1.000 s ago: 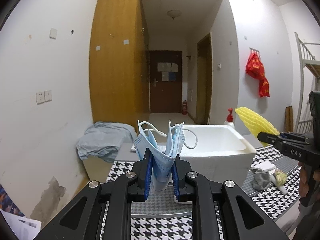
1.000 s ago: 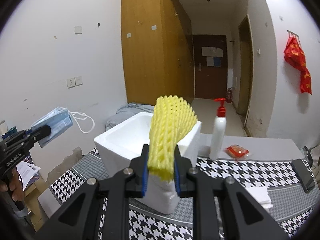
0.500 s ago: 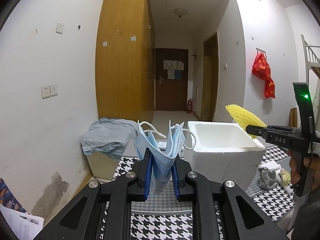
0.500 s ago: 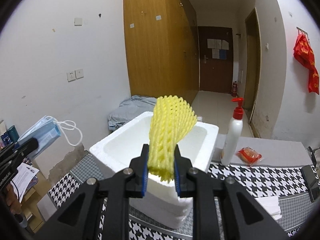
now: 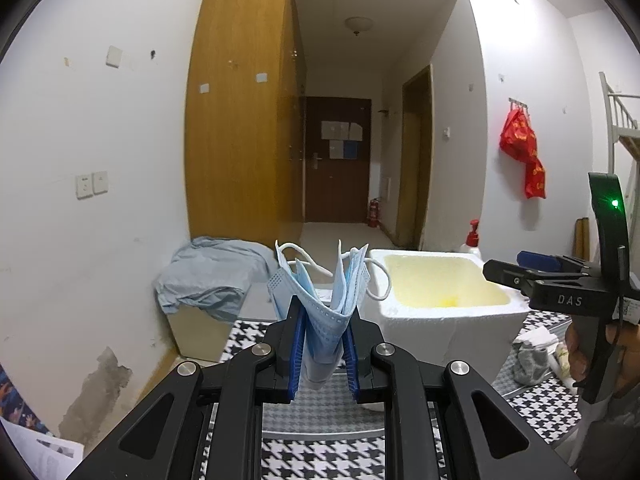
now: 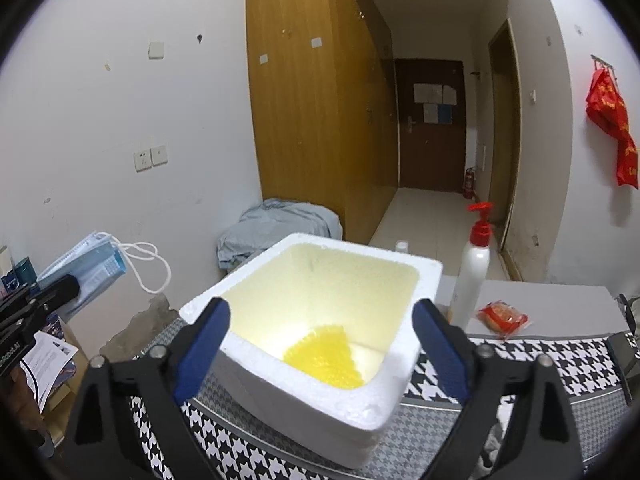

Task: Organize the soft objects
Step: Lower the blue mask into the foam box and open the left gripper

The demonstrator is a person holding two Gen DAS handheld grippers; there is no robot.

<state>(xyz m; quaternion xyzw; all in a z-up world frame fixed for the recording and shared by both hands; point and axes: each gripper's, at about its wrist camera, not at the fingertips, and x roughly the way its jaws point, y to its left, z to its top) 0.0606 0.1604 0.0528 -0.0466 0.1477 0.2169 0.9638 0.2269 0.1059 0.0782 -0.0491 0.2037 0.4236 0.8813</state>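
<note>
My left gripper [image 5: 323, 322] is shut on a stack of blue face masks [image 5: 324, 300] with white ear loops, held left of the white foam box [image 5: 440, 320]. The masks also show in the right wrist view [image 6: 86, 270]. My right gripper [image 6: 320, 322] is open and empty, its jaws spread wide just above the near rim of the foam box [image 6: 280, 384]. A yellow foam fruit net [image 6: 326, 354] lies on the bottom of the box. In the left wrist view the right gripper [image 5: 506, 268] reaches over the box from the right.
The box stands on a houndstooth-patterned table [image 6: 500, 364]. A white pump bottle with red top [image 6: 474, 268] and a red snack packet [image 6: 502, 316] sit behind the box. Crumpled grey and white items [image 5: 532, 356] lie at the right. A grey cloth [image 5: 212, 276] covers a low cabinet.
My right gripper opened over the foam box and let go of the yellow net, which now lies inside the box. My left gripper still holds the masks.
</note>
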